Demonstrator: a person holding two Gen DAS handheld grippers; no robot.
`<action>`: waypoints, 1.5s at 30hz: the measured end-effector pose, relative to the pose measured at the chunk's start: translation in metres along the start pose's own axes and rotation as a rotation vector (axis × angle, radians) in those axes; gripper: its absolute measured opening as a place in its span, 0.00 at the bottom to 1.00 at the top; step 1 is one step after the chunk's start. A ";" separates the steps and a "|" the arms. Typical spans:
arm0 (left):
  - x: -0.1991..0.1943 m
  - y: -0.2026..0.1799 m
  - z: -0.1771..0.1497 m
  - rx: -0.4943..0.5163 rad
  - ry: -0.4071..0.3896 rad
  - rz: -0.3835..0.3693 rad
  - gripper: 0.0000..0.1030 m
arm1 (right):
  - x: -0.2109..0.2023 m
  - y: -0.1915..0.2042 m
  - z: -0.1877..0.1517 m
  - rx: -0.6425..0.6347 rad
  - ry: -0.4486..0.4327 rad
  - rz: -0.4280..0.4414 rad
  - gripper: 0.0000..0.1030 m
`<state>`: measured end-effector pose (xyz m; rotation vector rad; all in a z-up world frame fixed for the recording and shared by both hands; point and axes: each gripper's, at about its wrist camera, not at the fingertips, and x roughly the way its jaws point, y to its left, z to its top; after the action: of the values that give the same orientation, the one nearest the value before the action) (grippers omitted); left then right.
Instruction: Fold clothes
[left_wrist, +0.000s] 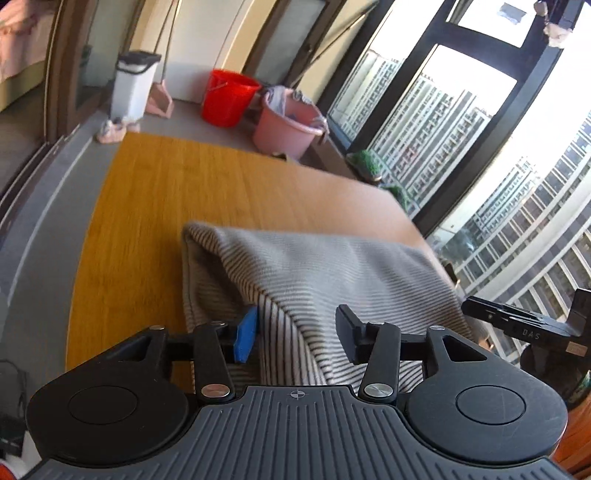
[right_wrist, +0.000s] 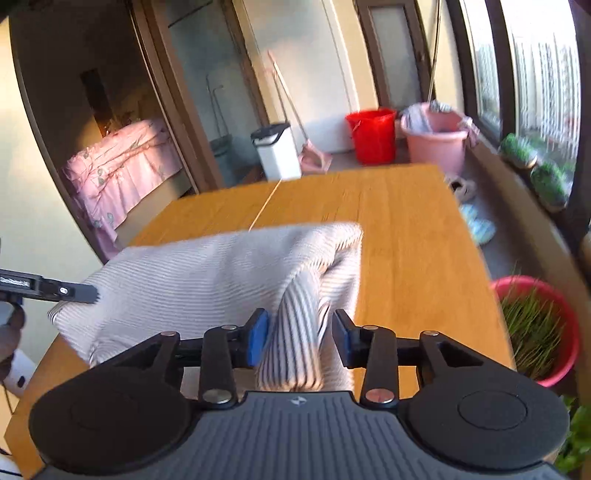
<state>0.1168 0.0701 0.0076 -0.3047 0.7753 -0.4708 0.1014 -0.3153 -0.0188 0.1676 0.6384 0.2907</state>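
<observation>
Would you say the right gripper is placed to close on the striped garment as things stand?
Probably yes: the right gripper stands open with a fold of the striped garment already lying between its fingers, nothing blocking.

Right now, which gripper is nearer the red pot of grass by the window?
Right. The right gripper has the red pot of grass just off its right side, past the table edge; the left gripper is across the striped cloth, farther away.

Garment (left_wrist: 314, 280): ribbed striped grey-white knit cloth, matt; table (left_wrist: 155, 206): wood grain, smooth satin finish; left gripper (left_wrist: 295, 332): matt black plastic, bright metal pivot pins.
</observation>
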 end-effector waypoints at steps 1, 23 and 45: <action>-0.002 -0.007 0.004 0.011 -0.020 -0.031 0.57 | -0.005 0.003 0.004 0.001 -0.029 0.012 0.37; 0.018 -0.024 -0.019 0.147 -0.022 0.018 0.80 | 0.001 0.026 -0.004 -0.074 -0.009 0.009 0.59; 0.068 -0.001 -0.013 0.214 0.055 0.191 0.41 | 0.050 0.013 0.010 -0.151 0.025 -0.020 0.22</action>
<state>0.1485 0.0330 -0.0412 -0.0180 0.7911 -0.3783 0.1425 -0.2876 -0.0358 0.0129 0.6404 0.3208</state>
